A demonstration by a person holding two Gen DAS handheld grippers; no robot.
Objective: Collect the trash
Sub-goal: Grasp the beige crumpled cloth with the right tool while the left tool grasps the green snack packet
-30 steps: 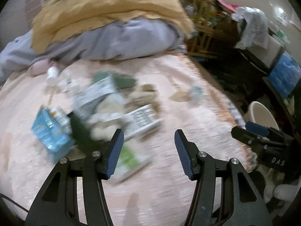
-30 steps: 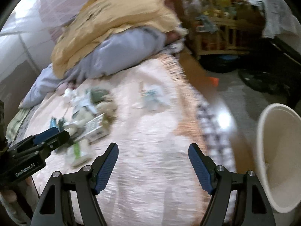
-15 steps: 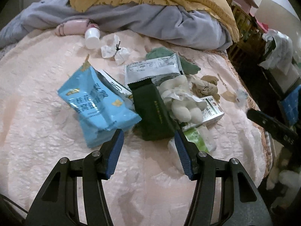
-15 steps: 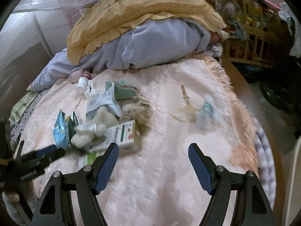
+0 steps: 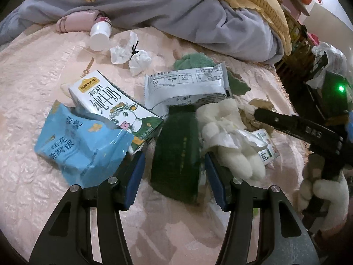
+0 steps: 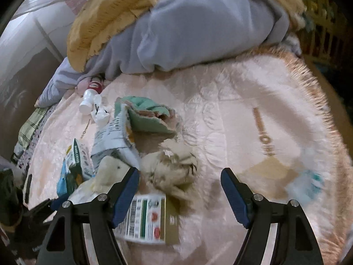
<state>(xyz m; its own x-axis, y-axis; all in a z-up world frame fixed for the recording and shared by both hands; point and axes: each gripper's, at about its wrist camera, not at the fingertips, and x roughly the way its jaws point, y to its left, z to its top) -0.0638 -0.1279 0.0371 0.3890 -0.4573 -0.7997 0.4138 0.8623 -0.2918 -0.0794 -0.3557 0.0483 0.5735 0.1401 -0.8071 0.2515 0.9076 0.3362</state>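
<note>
Litter heap on pink bedspread (image 5: 33,198), catalogued: blue snack bag (image 5: 81,148); milk carton (image 5: 114,108) tilted against it; grey wrapper (image 5: 187,86); dark green packet (image 5: 178,154); white paper wad (image 5: 229,137); small carton (image 6: 147,216); knotted tissue (image 5: 130,53); white bottle (image 5: 99,35) near grey quilt (image 5: 198,17); green cloth (image 6: 145,114) beyond the heap.

Left gripper (image 5: 174,176): jaws wide open, holding nothing; half a second ago short of the heap, now the packet's near end lies between the fingers; judged lined up for a first pick, closing not yet begun.

Right gripper (image 6: 179,192): jaws wide open, empty; closer to the heap than half a second ago; brown crumpled paper (image 6: 174,167) just ahead between the fingers; view blurred.

Progress: nothing collected; no bin visible now.
</note>
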